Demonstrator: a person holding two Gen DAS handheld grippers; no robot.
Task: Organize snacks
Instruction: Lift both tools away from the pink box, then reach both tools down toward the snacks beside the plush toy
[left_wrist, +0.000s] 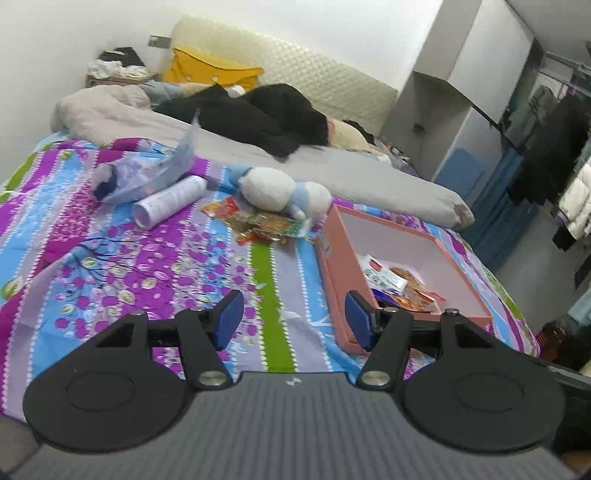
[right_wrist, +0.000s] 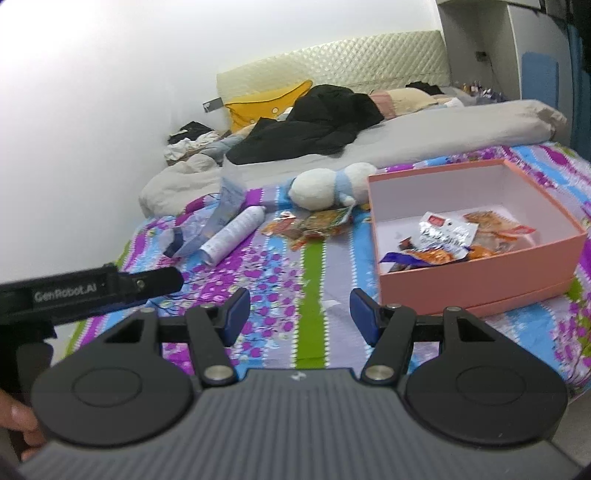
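Between pickups: left hand-held gripper (left_wrist: 293, 317) and right hand-held gripper (right_wrist: 300, 316) both agape and empty over floral bedspread (right_wrist: 258, 273), next reaching forward to loose crinkly orange-red snack packets (right_wrist: 314, 223) beside half-filled pink cardboard box (right_wrist: 480, 275).

1. A bed fills the room, covered by a bright floral bedspread (left_wrist: 166, 258) in purple, blue and green.
2. A cream quilted headboard (left_wrist: 314, 74) stands against a plain white wall (left_wrist: 55, 44).
3. A grey duvet (left_wrist: 332, 166) lies across the bed.
4. Clothes hang on a rack (left_wrist: 561, 147) at right.
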